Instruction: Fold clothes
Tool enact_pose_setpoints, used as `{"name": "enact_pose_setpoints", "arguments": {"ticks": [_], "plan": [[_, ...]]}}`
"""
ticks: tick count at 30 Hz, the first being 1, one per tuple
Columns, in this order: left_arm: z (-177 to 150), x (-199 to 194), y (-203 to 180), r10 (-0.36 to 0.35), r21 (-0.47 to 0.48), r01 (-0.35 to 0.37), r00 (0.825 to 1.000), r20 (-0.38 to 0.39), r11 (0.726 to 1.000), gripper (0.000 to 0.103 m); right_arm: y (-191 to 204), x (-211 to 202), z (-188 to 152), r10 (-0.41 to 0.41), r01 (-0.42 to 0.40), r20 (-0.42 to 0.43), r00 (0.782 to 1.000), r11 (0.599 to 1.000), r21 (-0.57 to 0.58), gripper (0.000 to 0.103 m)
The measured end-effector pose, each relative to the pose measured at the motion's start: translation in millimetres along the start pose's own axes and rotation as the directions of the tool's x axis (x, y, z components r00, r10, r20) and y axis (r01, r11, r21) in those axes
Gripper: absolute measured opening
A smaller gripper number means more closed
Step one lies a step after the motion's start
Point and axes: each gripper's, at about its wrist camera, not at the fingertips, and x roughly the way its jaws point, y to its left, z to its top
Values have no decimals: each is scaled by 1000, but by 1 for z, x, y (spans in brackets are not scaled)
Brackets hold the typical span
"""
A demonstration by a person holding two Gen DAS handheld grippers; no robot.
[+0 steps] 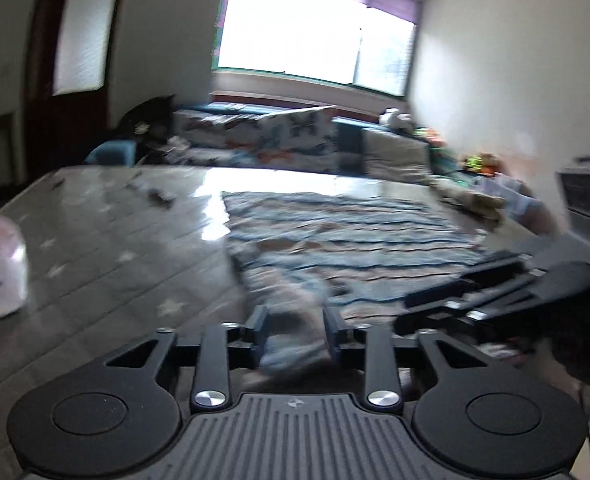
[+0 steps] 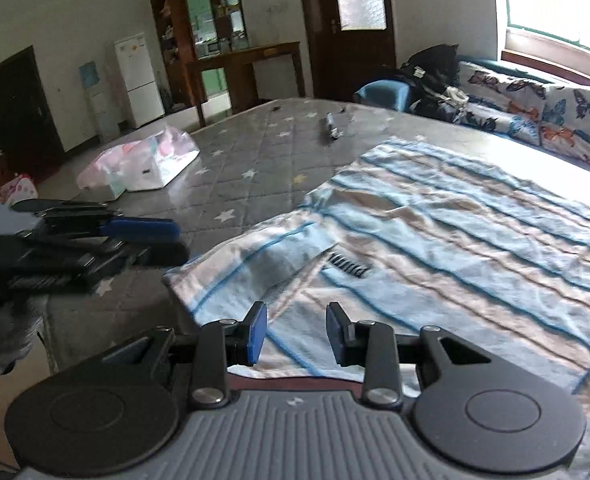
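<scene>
The striped shirt (image 2: 435, 240) lies spread flat on the grey star-patterned mattress (image 2: 231, 168), blue and beige bands running across it, with a sleeve (image 2: 263, 256) folded over the body near the printed logo. It takes up the right part of the mattress as I look through the right wrist camera, its near hem at the mattress edge closest to me.

My right gripper (image 2: 297, 334) hangs just above that near hem, its two blue-padded fingers (image 2: 257, 332) parted with a clear gap between them and nothing caught in it. My left gripper (image 1: 295, 330) shows in its own blurred view over the near edge of the same shirt (image 1: 347, 236); its fingers are also apart, and I see cloth in the gap behind them but cannot tell whether they touch it. In the right view the left gripper sits off the shirt's sleeve side, above the bare mattress.

Farther out on the mattress I see a plastic-wrapped pink and white bundle (image 2: 143, 164) and a small dark object (image 2: 331, 130). Beyond the mattress are a butterfly-print sofa (image 2: 543, 108), a bright window (image 1: 307, 28), a wooden door (image 2: 351, 28) and a white fridge (image 2: 139, 80).
</scene>
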Motion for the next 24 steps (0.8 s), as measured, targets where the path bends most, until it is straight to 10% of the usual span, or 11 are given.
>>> {"name": "enact_pose_setpoints", "arguments": {"ticks": [16, 24], "plan": [[-23, 17, -9, 84, 144, -72, 993, -79, 987, 28, 28, 16, -9, 78, -79, -50, 996, 997, -21, 32], [-23, 16, -7, 99, 150, -86, 991, -84, 985, 31, 36, 20, -13, 74, -76, -45, 996, 996, -38, 7]]}}
